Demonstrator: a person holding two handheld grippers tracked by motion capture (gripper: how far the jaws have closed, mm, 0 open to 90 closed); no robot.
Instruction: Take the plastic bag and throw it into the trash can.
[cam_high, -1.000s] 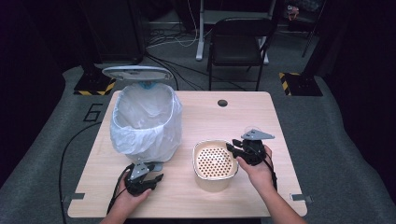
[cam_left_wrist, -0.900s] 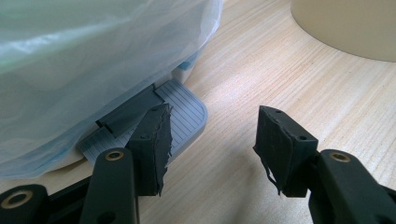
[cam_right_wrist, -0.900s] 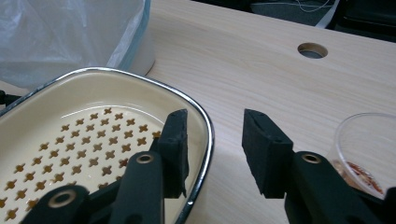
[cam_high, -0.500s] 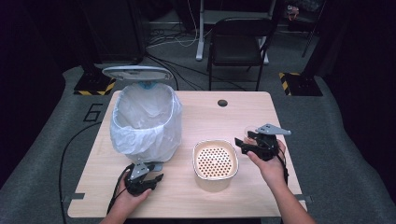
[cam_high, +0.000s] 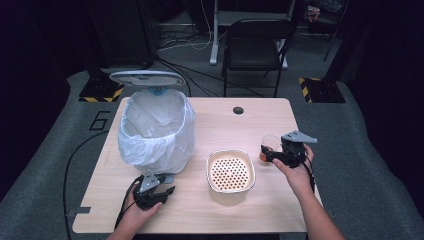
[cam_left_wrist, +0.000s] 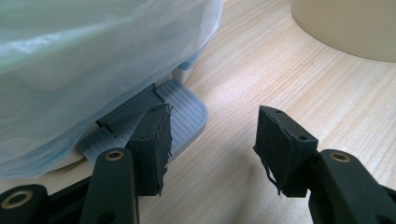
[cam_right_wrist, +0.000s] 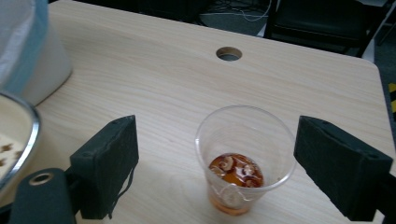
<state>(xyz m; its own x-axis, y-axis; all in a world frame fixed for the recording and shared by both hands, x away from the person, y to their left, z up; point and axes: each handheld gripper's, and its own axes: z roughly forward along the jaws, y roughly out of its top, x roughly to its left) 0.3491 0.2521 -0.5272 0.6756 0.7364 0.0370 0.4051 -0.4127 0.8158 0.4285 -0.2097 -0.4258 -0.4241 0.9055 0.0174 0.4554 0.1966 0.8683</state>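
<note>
A clear plastic cup (cam_right_wrist: 245, 163) with a little brown liquid and some bits in it stands upright on the table, right of the cream strainer bowl (cam_high: 231, 171). My right gripper (cam_right_wrist: 217, 140) has just been opening. Its jaws flank the cup without touching it, and in the high view the right gripper (cam_high: 270, 153) points left at the cup (cam_high: 268, 145). My left gripper (cam_left_wrist: 212, 126) rests low by the pedal bin (cam_high: 155, 130). Its jaws stand apart with nothing between them, and the left jaw lies on the grey pedal (cam_left_wrist: 182, 112).
The bin has a white liner and its lid (cam_high: 147, 77) stands raised. A cable hole (cam_high: 238, 110) sits near the table's far edge. A black chair (cam_high: 255, 45) stands behind the table. The strainer bowl's wall (cam_left_wrist: 345, 23) is close to the right of my left gripper.
The right gripper has moved right, away from the strainer bowl, carrying the cup. The cup now stands on the table and the jaws have let go. The left hand has stayed put.
</note>
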